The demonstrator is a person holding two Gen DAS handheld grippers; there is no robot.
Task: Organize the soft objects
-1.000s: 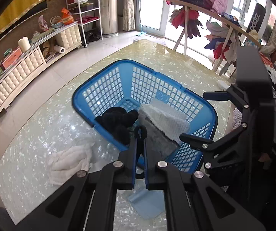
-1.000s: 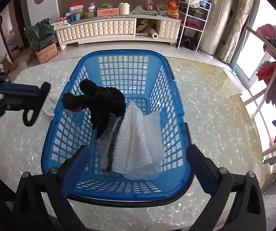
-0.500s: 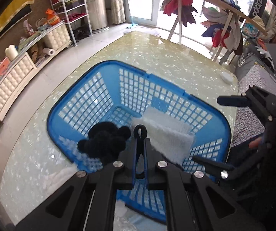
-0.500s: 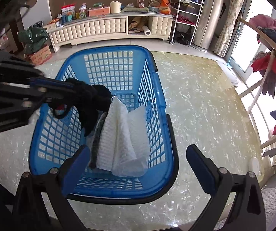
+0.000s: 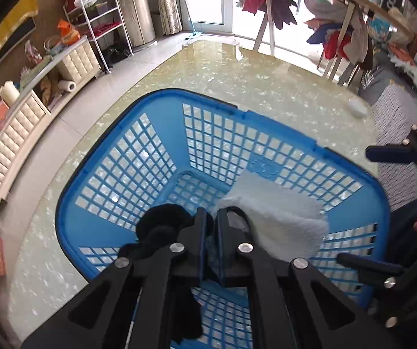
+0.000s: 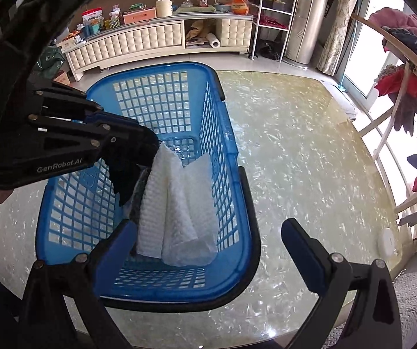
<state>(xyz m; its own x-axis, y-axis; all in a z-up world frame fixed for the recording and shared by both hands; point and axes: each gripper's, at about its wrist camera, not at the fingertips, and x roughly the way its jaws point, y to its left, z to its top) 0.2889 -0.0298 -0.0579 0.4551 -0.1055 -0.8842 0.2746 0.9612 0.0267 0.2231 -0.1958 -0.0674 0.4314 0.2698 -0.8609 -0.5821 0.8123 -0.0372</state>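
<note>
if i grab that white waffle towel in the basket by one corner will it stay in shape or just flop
Probably flops: the white towel already sags in soft folds against the blue basket wall. It looks light for its size, thin waffle cloth. Its textured weave should grip well, though it may drag the dark cloth beside it.

We see a glossy table (image 6: 295,151) with a pale, pearly marbled top that fills most of both views. A blue plastic basket (image 6: 231,157) with lattice walls and a dark rim stands directly on it, at about nine o'clock from the table's middle in the right wrist view. A small white round object (image 6: 386,242) lies at the table's edge at about four o'clock, well apart from the basket.
</note>
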